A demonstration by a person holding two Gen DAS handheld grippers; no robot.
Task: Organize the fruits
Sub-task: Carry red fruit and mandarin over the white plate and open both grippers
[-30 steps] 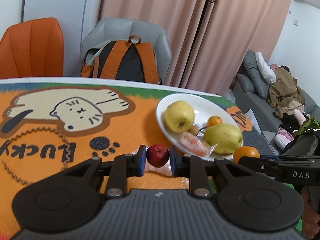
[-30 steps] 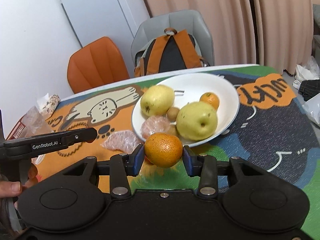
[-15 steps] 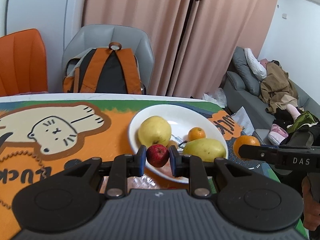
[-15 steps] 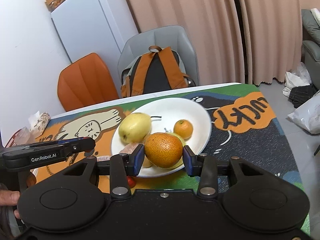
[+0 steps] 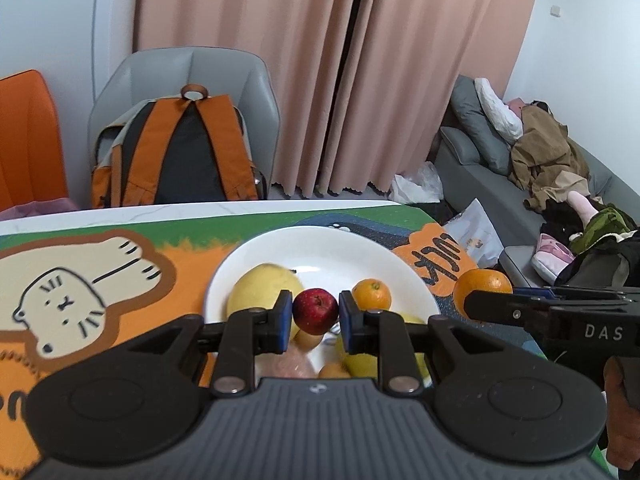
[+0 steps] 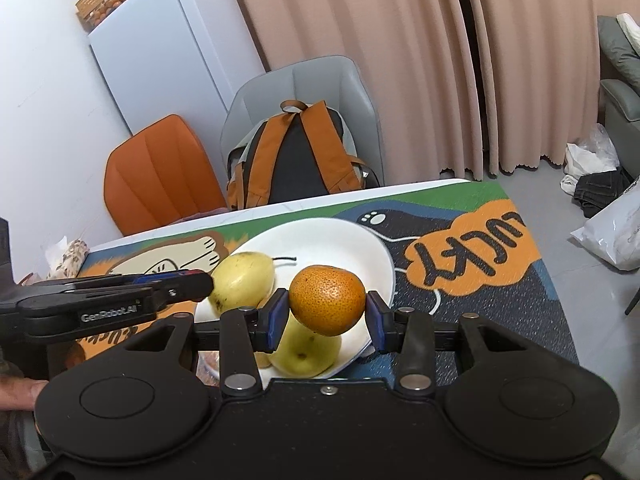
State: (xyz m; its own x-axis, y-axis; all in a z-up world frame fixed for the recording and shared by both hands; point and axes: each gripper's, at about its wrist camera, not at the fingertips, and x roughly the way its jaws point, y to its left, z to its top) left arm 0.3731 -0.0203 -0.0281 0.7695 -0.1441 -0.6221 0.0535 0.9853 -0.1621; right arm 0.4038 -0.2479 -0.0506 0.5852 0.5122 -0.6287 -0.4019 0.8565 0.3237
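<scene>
- Red apple [image 5: 315,311]: pinched between the two blue pads of the left gripper [image 5: 312,316], held in the air above the near part of the white plate [image 5: 320,242].
- Large orange [image 6: 327,300]: clamped between the pads of the right gripper [image 6: 327,322], held above the near right part of the plate [image 6: 376,256]. In the left wrist view the same orange [image 5: 482,290] shows at the tip of the right gripper [image 5: 486,304], right of the plate rim and above the mat.
- Plate contents, left wrist view: a yellow pear [image 5: 264,288] on the left side, a small tangerine [image 5: 371,293] right of the apple. Below the gripper, partly hidden, a second yellow-green pear [image 5: 360,360], one small brown fruit [image 5: 308,339], and a pinkish piece [image 5: 290,364] that I cannot identify.
- Right wrist view: pear with a dark stem [image 6: 242,280] on the left of the plate; second pear [image 6: 308,350] under the held orange, on the near side.
- Left gripper [image 6: 200,285] enters the right wrist view from the left, its tip beside the stemmed pear; the apple is not visible there.
- Plate sits on a cartoon cat mat [image 5: 80,288] covering the table.
- Far side of the table: a grey chair [image 5: 184,76] carrying an orange-and-black backpack [image 5: 176,152], an orange chair [image 6: 160,172] to its left, a white fridge [image 6: 168,40] behind, pink curtains [image 5: 320,60] across the back.
- Far right: a grey sofa [image 5: 472,136] piled with clothes.
</scene>
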